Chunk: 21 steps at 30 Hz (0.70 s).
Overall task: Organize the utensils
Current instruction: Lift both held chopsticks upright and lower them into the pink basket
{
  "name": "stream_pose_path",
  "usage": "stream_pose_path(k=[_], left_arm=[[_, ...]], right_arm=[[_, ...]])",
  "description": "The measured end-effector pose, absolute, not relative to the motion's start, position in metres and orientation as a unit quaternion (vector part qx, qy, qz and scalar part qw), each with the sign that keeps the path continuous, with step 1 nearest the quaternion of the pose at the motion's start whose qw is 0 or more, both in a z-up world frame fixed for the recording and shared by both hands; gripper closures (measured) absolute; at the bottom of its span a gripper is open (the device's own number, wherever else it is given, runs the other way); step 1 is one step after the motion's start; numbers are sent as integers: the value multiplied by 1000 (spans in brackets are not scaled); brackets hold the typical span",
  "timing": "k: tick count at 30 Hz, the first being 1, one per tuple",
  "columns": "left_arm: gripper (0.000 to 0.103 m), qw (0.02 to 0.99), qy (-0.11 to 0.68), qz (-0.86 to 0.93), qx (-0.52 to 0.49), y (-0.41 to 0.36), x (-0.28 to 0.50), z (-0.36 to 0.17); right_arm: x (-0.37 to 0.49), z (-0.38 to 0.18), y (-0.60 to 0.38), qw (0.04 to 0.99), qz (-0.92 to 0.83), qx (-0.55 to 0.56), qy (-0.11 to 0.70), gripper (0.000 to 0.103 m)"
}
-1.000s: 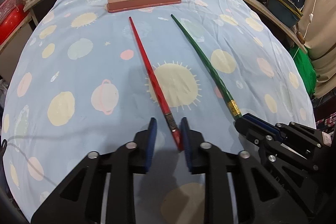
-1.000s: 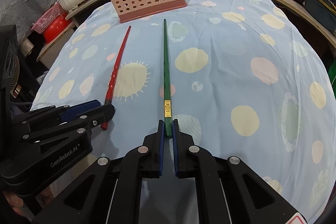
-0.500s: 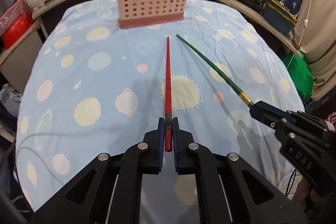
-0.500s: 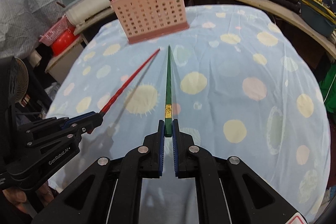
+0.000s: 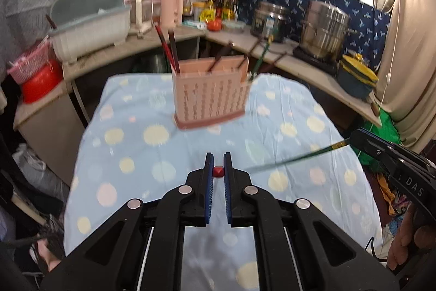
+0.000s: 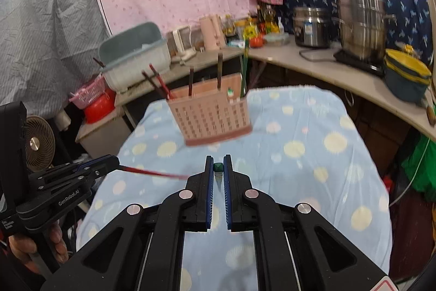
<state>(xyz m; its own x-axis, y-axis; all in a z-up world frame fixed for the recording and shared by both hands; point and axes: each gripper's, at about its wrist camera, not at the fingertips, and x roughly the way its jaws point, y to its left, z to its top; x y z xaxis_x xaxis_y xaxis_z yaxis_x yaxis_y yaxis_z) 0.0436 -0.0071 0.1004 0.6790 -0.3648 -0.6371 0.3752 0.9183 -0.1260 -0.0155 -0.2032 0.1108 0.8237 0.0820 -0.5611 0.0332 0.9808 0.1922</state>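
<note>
I have the red chopstick [image 5: 217, 171] pinched in the left gripper [image 5: 217, 173], only its butt end showing between the pads; the right view shows its shaft sticking out over the table [image 6: 299, 168], clear of the cloth. The green chopstick [image 6: 218, 167] is clamped the same way in the right gripper [image 6: 218, 168], butt end at the pads, shaft seen from the left view slanting across the table. Both jaws are narrow, closed on a stick each. I hold them by the thick ends so the tips lead, which I judge suits dropping them tip-first into the holder [image 5: 211, 93].

The holder is pink, perforated, standing upright at the far end of the table, well apart from both grippers. It already has several dark and reddish sticks leaning at its left side, a couple of brown ones mid, and a green one at its right end. How the compartments divide I cannot tell, too blurred.

Behind it on the counter sit a grey tub [image 5: 90, 21] with a stick poking out, and steel pots [image 6: 362, 21]; contents are hidden.
</note>
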Motion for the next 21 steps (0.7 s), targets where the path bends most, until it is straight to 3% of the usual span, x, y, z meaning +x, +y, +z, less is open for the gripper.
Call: stream_pose_path(k=[10,21], left_arm=[[96,943,263,-203,22,-14,80,185],[96,958,209,-196,6,-21,133,245]], right_arm=[[24,189,-206,973,11,64,221,96],[86,251,-231,982,0,126,138,96]])
